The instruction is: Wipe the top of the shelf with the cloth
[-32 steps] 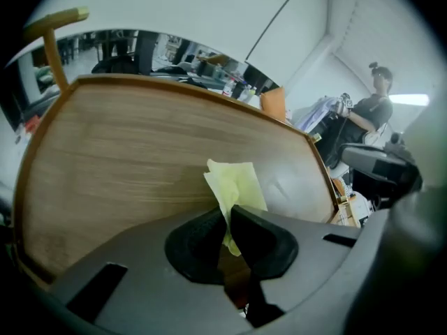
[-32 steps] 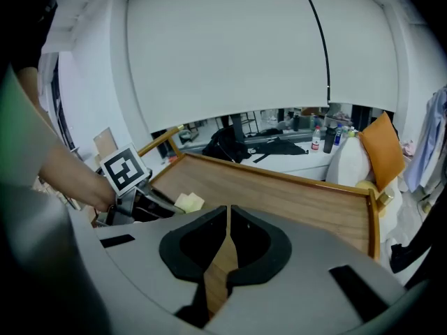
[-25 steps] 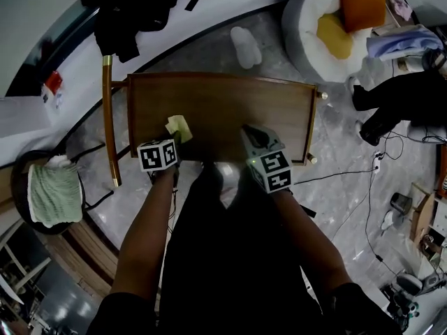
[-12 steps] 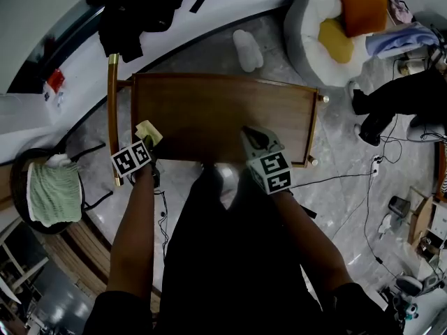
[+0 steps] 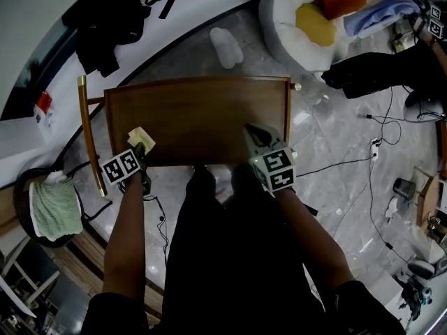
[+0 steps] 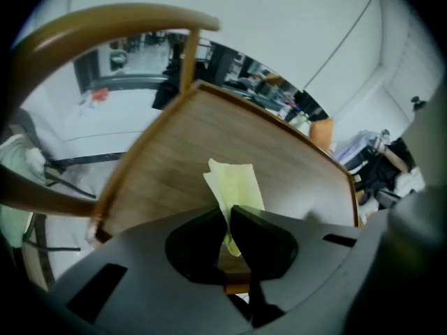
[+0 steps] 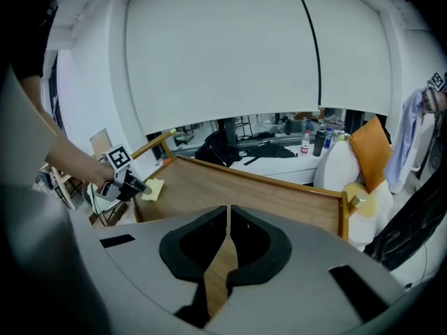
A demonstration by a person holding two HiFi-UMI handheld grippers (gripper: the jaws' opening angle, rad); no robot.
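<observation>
Head view: left gripper (image 5: 142,149) pinches cloth (image 5: 141,137) at near-left corner of shelf (image 5: 202,114); right gripper (image 5: 255,135) closed, empty. Wiping drag may pull cloth free.

Your head view is dim, its corners dark; both gripper views bow, the left gripper (image 6: 228,222) blurs close-up, and the wall (image 7: 209,61) glows bright.
</observation>
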